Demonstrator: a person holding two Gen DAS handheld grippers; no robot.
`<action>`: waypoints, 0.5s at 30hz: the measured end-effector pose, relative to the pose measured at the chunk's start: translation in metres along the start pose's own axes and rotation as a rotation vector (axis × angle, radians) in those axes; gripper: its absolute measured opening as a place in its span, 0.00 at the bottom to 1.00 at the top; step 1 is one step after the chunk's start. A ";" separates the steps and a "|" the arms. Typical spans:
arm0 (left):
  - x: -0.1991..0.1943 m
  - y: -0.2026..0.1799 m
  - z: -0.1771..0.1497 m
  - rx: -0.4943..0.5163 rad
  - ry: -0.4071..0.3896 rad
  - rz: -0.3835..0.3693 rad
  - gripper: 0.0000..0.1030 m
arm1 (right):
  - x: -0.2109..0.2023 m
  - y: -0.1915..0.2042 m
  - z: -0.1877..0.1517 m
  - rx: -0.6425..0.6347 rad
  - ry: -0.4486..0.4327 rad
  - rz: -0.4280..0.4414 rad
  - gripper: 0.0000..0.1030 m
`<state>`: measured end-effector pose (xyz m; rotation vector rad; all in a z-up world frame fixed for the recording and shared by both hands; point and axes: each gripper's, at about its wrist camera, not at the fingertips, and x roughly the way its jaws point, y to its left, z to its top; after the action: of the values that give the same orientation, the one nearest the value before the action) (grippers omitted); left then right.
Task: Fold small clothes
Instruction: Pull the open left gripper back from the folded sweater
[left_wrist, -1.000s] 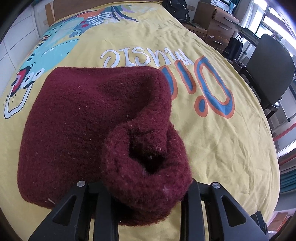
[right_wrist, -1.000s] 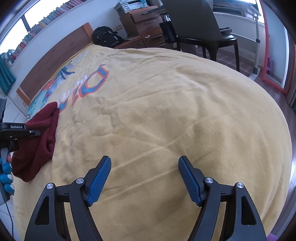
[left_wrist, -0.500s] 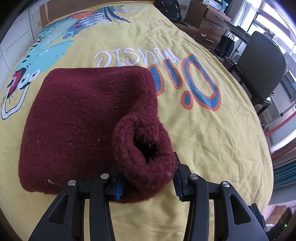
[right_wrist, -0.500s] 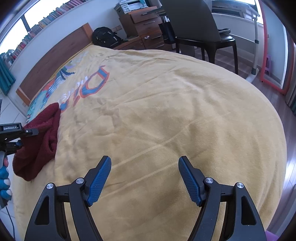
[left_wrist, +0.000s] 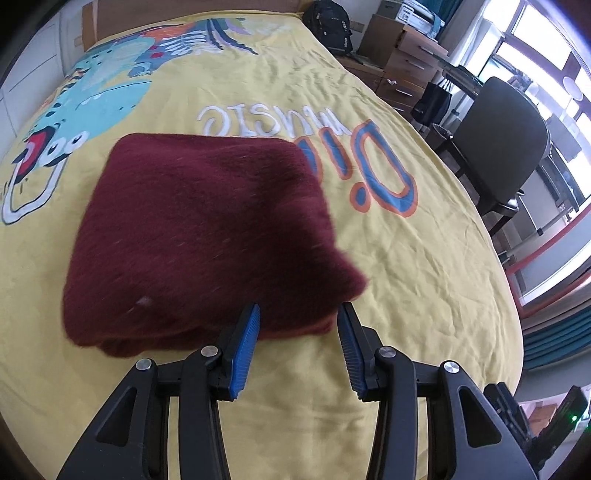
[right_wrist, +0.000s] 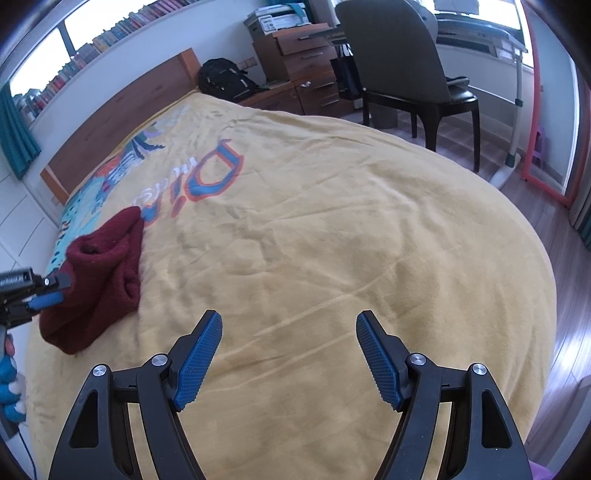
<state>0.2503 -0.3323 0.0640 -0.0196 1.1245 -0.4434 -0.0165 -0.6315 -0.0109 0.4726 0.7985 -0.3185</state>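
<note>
Burgundy fuzzy knitted garment (left_wrist: 199, 236) lies folded into a rough square on the yellow printed bedspread (left_wrist: 424, 295), partly covering the blue and orange lettering (left_wrist: 384, 184). Its near part is smeared by motion blur in the left wrist view, so the layers along that edge are hard to separate; from the right wrist view the same garment (right_wrist: 99, 273) shows a rolled, tube-like opening at its top and a folded lip on its side. The left gripper (left_wrist: 299, 314) has its blue-padded fingers (left_wrist: 243, 347) spread apart at the garment's near edge, gripping nothing; whether the tips touch the knit cannot be told. The right gripper (right_wrist: 290, 321) hovers over bare bedspread, well apart from the garment, fingers wide open and empty. At the left border of the right wrist view, the left gripper's body is cut off, and only blue-gloved fingertips (right_wrist: 9, 391) of the hand holding it show.
</note>
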 end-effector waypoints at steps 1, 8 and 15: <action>-0.005 0.005 -0.004 -0.006 -0.003 0.004 0.37 | -0.003 0.003 0.000 -0.004 -0.002 0.002 0.74; -0.033 0.041 -0.029 -0.066 -0.017 0.034 0.37 | -0.029 0.018 -0.005 -0.027 -0.023 0.006 0.74; -0.076 0.073 -0.047 -0.136 -0.078 0.050 0.37 | -0.058 0.024 -0.009 -0.031 -0.045 0.001 0.74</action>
<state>0.2067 -0.2288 0.0919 -0.1269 1.0744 -0.3180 -0.0499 -0.6005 0.0337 0.4351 0.7586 -0.3145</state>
